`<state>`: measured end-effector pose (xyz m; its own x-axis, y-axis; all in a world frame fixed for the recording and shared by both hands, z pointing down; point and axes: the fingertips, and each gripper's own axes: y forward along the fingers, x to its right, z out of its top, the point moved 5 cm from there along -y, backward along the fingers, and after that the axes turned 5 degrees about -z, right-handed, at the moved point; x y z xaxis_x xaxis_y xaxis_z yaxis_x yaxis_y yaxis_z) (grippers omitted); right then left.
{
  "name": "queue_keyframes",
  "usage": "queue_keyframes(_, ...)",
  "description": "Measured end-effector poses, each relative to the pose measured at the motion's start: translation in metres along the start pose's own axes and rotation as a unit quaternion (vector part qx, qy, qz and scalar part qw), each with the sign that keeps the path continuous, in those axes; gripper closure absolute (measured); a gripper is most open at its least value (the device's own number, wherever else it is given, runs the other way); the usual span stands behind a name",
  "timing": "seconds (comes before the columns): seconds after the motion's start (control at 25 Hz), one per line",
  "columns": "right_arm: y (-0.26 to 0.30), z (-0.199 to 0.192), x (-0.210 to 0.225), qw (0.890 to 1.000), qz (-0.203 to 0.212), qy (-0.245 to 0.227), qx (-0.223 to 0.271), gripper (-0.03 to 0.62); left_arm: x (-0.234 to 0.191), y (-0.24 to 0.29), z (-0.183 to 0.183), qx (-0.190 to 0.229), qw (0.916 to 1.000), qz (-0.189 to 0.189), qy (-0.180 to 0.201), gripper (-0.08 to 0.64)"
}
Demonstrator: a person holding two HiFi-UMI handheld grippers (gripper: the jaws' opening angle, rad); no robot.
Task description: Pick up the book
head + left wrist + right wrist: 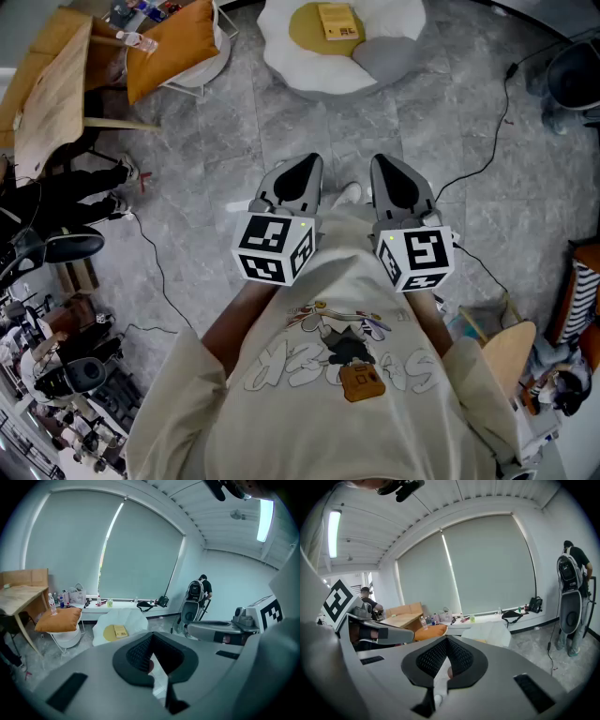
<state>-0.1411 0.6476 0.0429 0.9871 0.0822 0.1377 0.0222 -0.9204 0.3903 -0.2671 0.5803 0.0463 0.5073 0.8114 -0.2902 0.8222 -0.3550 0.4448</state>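
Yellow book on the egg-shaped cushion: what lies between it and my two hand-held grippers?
Head view: only bare grey tiled floor, then the white rim of the egg-shaped cushion that the yellow book lies on.

Daylight comes soft and even through the drawn blinds (117,550), cool and bluish in both gripper views; a ceiling strip light (265,520) burns white and blown out near the top edge; the head view is flatter and a little dim, the grey floor (234,122) evenly lit, its shadows faint and soft; all three pictures bend hard towards the edges, and the gripper views sit inside a black round frame; close to the lens my left gripper (151,656) and right gripper (446,665) look soft and smeared; the far room is fairly sharp.
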Motion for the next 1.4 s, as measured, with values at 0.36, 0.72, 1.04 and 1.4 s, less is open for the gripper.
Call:
queue_keyframes(0.36,-0.006,-0.004,0.020,1.000,-0.012,0.018,0.005,0.569,0.013,0.012,0.004,-0.011,0.9997,-0.008,0.020,0.557)
queue_keyframes(0.72,0.016,-0.003,0.056,0.996,-0.051,0.075,0.002,0.568,0.002,0.045,0.016,-0.045,0.9984,-0.025,0.023,0.557)
queue_keyframes(1.04,0.100,0.023,0.095,0.994,-0.067,0.077,-0.038,0.568,-0.049,0.129,0.049,-0.058,0.9963,-0.056,-0.029,0.557)
queue_keyframes(1.4,0.273,0.129,0.147,0.994,-0.085,0.051,-0.055,0.568,-0.173,0.246,0.160,-0.030,0.9965,-0.055,-0.055,0.557)
